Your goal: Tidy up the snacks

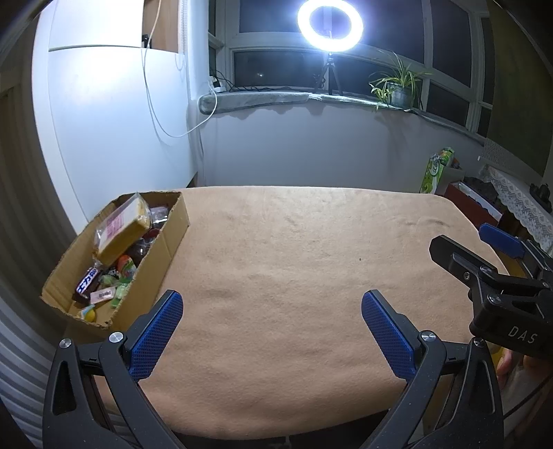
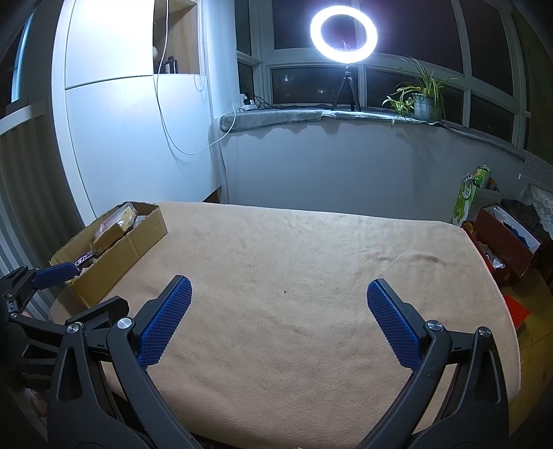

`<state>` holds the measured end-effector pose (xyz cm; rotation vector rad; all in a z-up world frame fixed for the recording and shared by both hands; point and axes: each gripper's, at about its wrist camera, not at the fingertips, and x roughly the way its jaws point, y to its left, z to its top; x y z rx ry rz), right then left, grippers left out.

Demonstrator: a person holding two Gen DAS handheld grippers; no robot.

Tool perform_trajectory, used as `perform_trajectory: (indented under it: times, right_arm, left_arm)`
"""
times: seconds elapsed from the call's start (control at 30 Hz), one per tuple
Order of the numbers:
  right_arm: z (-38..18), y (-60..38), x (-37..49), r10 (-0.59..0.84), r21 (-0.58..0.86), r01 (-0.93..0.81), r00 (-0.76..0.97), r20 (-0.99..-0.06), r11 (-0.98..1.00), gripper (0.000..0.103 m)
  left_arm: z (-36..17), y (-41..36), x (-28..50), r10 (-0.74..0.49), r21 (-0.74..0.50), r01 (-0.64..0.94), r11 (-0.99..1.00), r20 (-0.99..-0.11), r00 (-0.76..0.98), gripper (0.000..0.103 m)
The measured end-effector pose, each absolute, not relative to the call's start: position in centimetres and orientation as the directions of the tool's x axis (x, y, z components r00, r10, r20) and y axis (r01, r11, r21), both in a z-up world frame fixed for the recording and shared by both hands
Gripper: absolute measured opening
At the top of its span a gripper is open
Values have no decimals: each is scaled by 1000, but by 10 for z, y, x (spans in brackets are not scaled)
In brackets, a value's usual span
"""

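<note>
A cardboard box [image 1: 162, 248] stands at the left edge of the tan-clothed table [image 1: 293, 262]. It holds several wrapped snacks: a yellow cake pack [image 1: 122, 229], a dark bar with white letters [image 1: 86, 282] and small candies. My left gripper [image 1: 273, 304] hovers open over the near table edge, nothing between its blue pads, just right of the box. My right gripper [image 2: 278, 293] is also open and empty over the cloth. The right wrist view shows the box [image 2: 114, 255] at far left, with the left gripper's blue pad [image 2: 55, 273] in front of it.
The right gripper's black frame [image 1: 497, 276] crosses the right side of the left wrist view. A white cabinet [image 1: 114, 114] stands behind the box. A ring light [image 1: 330, 26] and a potted plant [image 1: 397, 88] sit on the windowsill. Red boxes [image 2: 501, 248] lie on the floor at right.
</note>
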<state>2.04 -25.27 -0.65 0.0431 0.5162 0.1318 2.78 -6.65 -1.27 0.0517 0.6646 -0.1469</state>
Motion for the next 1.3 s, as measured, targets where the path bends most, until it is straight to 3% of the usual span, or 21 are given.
perform_trajectory:
  times: [1.3]
  right_arm:
    - [-6,-256,22,139,73,-118,860,-491,990,103]
  left_arm:
    - [-13,-66,28,-115,10,155,988,-619,777,103]
